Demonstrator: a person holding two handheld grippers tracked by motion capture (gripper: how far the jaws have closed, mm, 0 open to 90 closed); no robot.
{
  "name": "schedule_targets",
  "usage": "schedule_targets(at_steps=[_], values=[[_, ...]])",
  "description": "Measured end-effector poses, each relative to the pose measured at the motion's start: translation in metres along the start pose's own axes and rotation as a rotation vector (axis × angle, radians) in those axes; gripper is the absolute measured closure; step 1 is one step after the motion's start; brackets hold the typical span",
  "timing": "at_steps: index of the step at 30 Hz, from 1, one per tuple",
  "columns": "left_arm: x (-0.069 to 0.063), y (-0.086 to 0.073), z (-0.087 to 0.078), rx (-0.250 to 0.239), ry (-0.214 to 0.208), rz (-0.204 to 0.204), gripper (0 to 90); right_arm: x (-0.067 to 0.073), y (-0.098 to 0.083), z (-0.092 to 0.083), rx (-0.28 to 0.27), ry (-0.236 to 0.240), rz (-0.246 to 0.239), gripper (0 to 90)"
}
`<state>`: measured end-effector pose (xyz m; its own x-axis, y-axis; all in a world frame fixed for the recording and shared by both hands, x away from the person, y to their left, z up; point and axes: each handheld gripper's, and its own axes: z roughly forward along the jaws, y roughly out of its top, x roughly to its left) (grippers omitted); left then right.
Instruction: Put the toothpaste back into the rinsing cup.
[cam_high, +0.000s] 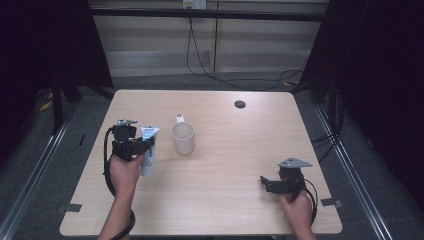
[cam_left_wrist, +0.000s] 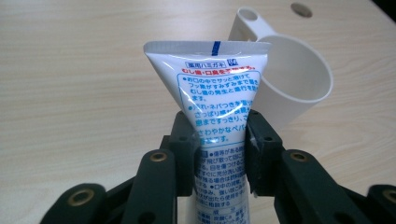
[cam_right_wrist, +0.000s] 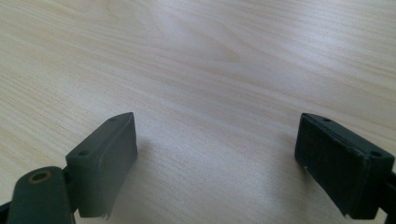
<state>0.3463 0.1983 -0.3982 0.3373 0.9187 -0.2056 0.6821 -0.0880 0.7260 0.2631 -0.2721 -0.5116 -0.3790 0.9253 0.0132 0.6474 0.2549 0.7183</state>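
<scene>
A white toothpaste tube (cam_high: 148, 150) with blue print is held at the table's left, its flat crimped end pointing away from the person. My left gripper (cam_high: 142, 145) is shut on it; in the left gripper view both pads press the tube (cam_left_wrist: 212, 107) at its middle, gripper (cam_left_wrist: 219, 149) just above the wood. A white cup (cam_high: 183, 137) with a side handle stands upright just right of the tube, and its rim (cam_left_wrist: 299, 70) shows behind the tube. My right gripper (cam_high: 265, 182) rests low at the table's front right, open, with bare wood between its pads (cam_right_wrist: 105, 163).
The wooden table (cam_high: 235, 150) has a round dark cable hole (cam_high: 240, 104) near its far edge. Cables trail on the floor behind the table, and dark curtains hang at both sides.
</scene>
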Motion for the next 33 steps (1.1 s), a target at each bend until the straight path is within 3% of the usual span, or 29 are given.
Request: schedule_targets(at_steps=[7, 12, 24, 33], values=[[-0.002, 0.008, -0.005, -0.034, -0.018, -0.004, 68.7, 0.0, 0.0, 0.0, 0.0, 0.0, 0.0, 12.4], [-0.005, 0.014, -0.007, -0.048, -0.006, 0.015, 68.8, 0.0, 0.0, 0.0, 0.0, 0.0, 0.0, 12.4], [-0.012, 0.025, -0.011, -0.116, -0.017, 0.014, 68.8, 0.0, 0.0, 0.0, 0.0, 0.0, 0.0, 12.4], [-0.02, 0.035, -0.012, -0.147, -0.041, 0.025, 68.6, 0.0, 0.0, 0.0, 0.0, 0.0, 0.0, 12.4]])
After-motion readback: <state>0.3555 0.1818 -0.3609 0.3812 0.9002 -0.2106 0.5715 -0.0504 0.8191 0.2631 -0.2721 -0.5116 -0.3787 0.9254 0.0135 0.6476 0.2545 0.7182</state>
